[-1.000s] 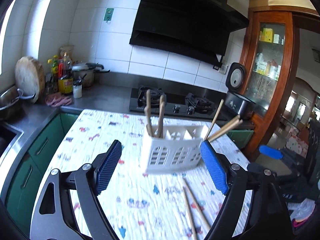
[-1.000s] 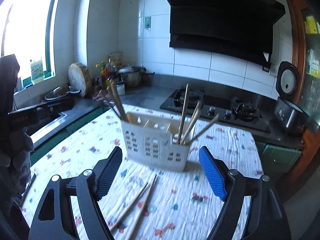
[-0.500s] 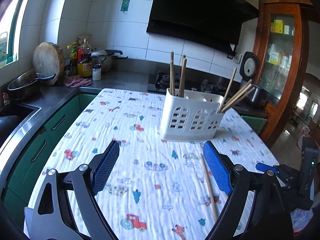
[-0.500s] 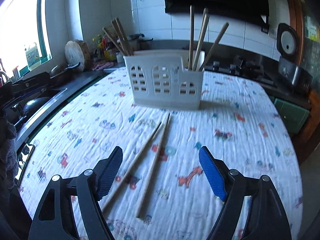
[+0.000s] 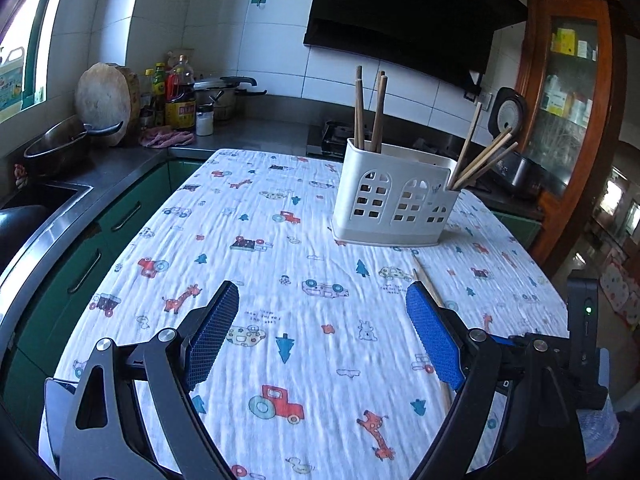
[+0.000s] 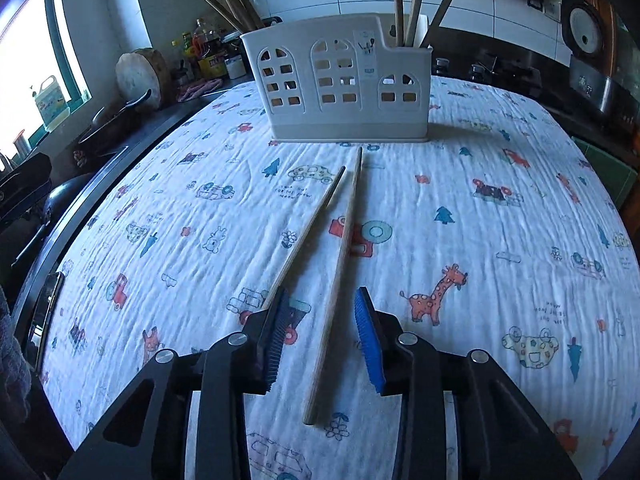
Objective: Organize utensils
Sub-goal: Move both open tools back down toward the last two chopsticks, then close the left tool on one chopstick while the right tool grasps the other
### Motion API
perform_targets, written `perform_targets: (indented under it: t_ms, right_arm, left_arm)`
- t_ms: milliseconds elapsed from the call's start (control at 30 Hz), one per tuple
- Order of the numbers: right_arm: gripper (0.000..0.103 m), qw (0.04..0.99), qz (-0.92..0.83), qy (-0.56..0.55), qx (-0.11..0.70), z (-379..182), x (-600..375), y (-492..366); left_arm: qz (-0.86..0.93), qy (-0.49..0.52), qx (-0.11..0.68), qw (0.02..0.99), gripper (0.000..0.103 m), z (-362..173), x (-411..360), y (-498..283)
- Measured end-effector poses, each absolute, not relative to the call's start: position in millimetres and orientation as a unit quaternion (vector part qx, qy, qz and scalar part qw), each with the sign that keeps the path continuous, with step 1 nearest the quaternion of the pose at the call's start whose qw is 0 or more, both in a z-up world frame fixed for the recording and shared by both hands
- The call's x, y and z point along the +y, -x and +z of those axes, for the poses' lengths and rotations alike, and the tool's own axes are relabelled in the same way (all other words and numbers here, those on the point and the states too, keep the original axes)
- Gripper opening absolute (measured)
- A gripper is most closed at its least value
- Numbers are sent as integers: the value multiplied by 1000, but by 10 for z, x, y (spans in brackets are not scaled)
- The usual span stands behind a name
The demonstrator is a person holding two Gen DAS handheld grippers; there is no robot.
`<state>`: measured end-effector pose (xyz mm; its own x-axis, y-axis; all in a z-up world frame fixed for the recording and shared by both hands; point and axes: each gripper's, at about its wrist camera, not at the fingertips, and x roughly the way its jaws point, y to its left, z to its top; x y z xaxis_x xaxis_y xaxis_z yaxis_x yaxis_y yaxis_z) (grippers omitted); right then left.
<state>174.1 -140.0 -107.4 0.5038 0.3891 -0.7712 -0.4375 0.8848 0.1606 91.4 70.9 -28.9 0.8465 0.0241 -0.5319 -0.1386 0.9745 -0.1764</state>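
A white slotted utensil holder [image 6: 340,80] stands on the patterned tablecloth [image 6: 480,240], with wooden chopsticks upright in its end compartments. Two loose chopsticks lie in front of it. The right chopstick [image 6: 344,248] runs between the jaws of my right gripper [image 6: 321,296], which are closing; the pads stand clear of it on both sides. The left chopstick [image 6: 312,220] passes under the left pad. My left gripper [image 5: 322,288] hovers open over bare cloth, short of the holder [image 5: 396,204]; one loose chopstick [image 5: 426,284] shows beside its right pad.
A counter with a round chopping board [image 5: 106,100], a pan [image 5: 60,148], bottles [image 5: 180,100] and a sink lies left of the table. A stove and rice cooker [image 5: 508,112] sit behind the holder. A wooden cabinet [image 5: 576,100] stands at the right.
Both grippers have sunk toward the table. The right one has come down over the two loose chopsticks and its jaws have narrowed around the right one. The left jaws stay wide.
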Motion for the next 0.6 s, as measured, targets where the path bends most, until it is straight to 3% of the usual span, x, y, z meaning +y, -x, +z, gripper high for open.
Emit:
perform_targets:
  t_ms: [200,600]
  right_arm:
    - [23,861,228,21,453,-1150,-1376,-1789]
    - [18,873,194,61,443,-1184,-1249,-1752]
  left_arm:
    - [44,116,276,953,85,-340,753,-886]
    - [44,132,281,949,85,-434,799,-856]
